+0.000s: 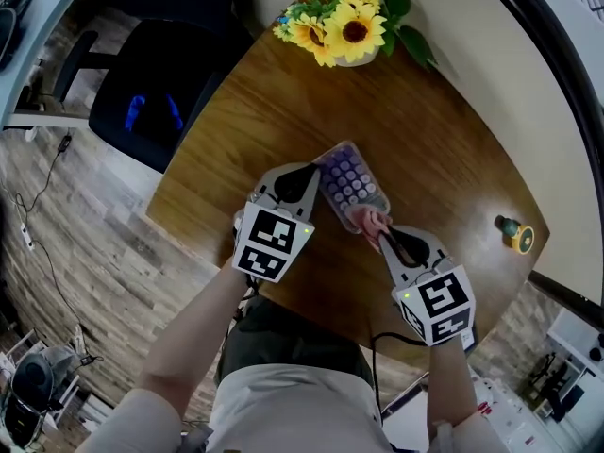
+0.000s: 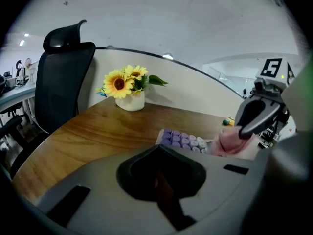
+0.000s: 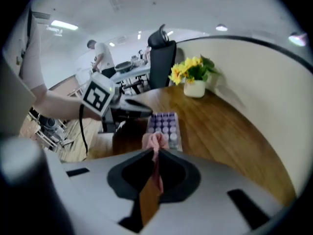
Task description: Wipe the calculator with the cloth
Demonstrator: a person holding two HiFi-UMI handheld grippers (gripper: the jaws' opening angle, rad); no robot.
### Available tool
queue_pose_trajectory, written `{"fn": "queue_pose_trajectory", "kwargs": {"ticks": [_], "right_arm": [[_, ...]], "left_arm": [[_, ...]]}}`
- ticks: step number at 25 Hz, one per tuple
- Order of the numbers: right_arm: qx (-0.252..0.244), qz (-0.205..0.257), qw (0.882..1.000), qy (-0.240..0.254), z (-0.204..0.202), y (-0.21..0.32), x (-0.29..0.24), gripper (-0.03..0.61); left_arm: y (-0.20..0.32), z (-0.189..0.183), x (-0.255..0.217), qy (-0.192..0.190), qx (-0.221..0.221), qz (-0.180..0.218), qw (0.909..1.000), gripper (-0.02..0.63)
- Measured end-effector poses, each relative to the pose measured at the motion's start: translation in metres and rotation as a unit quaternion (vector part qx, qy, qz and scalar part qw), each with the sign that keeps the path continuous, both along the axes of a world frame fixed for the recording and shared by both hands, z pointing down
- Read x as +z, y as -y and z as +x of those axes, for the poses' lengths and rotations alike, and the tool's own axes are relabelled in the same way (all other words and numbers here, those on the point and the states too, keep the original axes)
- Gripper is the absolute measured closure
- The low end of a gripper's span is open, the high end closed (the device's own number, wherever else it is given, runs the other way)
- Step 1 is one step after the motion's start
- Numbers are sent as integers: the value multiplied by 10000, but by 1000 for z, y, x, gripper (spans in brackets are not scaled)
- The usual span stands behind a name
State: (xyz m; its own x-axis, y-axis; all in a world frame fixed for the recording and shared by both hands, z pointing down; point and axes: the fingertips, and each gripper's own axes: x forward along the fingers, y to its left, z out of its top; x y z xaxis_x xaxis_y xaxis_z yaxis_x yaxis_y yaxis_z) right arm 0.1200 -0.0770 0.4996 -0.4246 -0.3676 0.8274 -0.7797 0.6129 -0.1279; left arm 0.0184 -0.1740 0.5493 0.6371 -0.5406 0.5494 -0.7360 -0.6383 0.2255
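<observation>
A calculator [image 1: 347, 179] with purple keys lies flat on the wooden table [image 1: 425, 130]. My left gripper [image 1: 310, 179] is shut, and its tip rests at the calculator's left edge; I cannot tell if it pinches anything. My right gripper [image 1: 385, 237] is shut on a pink cloth [image 1: 366, 219], which lies bunched on the calculator's near end. In the right gripper view the cloth [image 3: 155, 140] rises out of the jaws onto the calculator [image 3: 166, 123], with the left gripper [image 3: 142, 112] beside it. The left gripper view shows the calculator [image 2: 183, 140] just ahead and the cloth [image 2: 227, 143] under the right gripper [image 2: 244, 131].
A white pot of sunflowers [image 1: 347, 22] stands at the table's far edge. A small green and yellow object [image 1: 514, 232] sits at the right. A black office chair [image 1: 151, 92] stands off the table's left side. The near table edge runs just under both grippers.
</observation>
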Motion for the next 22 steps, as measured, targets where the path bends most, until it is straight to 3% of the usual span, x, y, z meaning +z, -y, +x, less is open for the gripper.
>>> {"fn": "queue_pose_trajectory", "kwargs": {"ticks": [3, 6, 11, 15, 19, 22], "right_arm": [[88, 731, 9945, 751, -28, 40, -28, 543], [-285, 974, 9905, 925, -59, 62, -22, 545], [-1004, 663, 9914, 515, -81, 55, 24, 548], [-752, 479, 9953, 387, -65, 47, 38, 546], [-734, 491, 9961, -50, -54, 44, 40, 548], [-377, 392, 9984, -131, -37, 49, 40, 548]], "left_arm": [[0, 1, 0, -5, 15, -6, 10000, 611], [1, 2, 0, 4, 10, 26, 10000, 612], [0, 2, 0, -10, 25, 4, 10000, 612], [0, 2, 0, -9, 41, 6, 10000, 611], [0, 2, 1, -5, 67, 5, 10000, 612], [0, 2, 0, 1, 117, 19, 9999, 612]]}}
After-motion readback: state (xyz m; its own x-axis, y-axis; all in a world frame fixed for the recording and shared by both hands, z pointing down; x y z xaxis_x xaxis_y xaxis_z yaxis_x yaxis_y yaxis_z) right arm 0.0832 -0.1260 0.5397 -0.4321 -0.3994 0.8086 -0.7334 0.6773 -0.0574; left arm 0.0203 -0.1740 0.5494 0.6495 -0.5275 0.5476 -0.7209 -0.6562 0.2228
